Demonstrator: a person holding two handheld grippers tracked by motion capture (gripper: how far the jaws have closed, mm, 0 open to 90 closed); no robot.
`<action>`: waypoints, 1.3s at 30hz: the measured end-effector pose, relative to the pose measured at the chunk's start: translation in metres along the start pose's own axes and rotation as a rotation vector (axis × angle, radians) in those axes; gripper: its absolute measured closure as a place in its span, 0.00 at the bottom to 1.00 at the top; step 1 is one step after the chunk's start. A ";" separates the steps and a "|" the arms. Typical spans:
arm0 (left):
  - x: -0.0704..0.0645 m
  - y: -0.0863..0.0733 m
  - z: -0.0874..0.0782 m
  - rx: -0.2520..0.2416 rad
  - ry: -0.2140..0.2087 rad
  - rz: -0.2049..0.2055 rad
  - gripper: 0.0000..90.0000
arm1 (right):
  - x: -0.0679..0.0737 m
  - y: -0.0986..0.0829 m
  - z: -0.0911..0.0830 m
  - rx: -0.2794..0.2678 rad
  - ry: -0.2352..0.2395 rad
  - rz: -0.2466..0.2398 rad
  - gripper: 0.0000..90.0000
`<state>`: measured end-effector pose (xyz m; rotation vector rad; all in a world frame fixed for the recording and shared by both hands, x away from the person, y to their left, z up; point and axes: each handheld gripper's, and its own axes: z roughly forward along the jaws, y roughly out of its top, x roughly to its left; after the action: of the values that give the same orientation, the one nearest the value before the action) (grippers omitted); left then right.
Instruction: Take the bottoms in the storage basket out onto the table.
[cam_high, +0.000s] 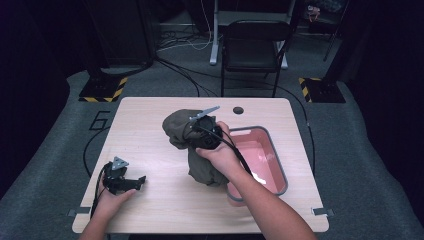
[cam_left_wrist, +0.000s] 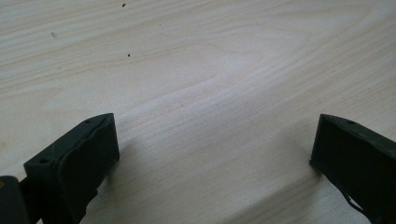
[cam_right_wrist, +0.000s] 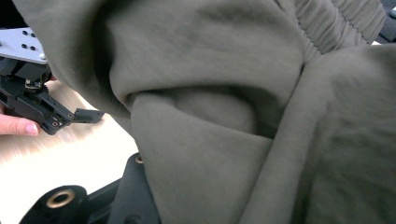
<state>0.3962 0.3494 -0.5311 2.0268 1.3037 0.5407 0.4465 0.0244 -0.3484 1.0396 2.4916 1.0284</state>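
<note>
An olive-grey sweatshirt-like garment (cam_high: 181, 129) hangs bunched over the middle of the wooden table (cam_high: 145, 120), its lower part (cam_high: 202, 172) drooping beside the pink bin. My right gripper (cam_high: 196, 131) is shut on its upper folds; in the right gripper view the cloth (cam_right_wrist: 224, 116) drapes over the jaws, with one black jaw showing at the lower left. My left gripper (cam_high: 140, 181) rests near the table's front left, open, with bare wood between its jaws (cam_left_wrist: 215, 154).
A pink bin with a grey rim (cam_high: 281, 161) sits at the table's right side, just right of the garment. A small round hole (cam_high: 238, 110) marks the table's far edge. A black chair (cam_high: 255, 45) stands behind the table.
</note>
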 end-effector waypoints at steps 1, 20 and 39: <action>0.000 0.000 0.000 0.000 0.000 0.000 0.01 | 0.001 0.000 0.001 -0.002 0.001 -0.003 0.67; 0.000 0.000 0.000 0.005 -0.001 0.000 0.01 | 0.020 -0.007 0.024 0.008 0.020 -0.007 0.67; 0.000 0.000 -0.001 0.007 -0.003 0.002 0.01 | 0.027 -0.018 0.038 0.013 0.025 -0.006 0.67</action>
<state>0.3959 0.3497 -0.5307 2.0344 1.3034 0.5352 0.4355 0.0535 -0.3874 1.0280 2.5234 1.0313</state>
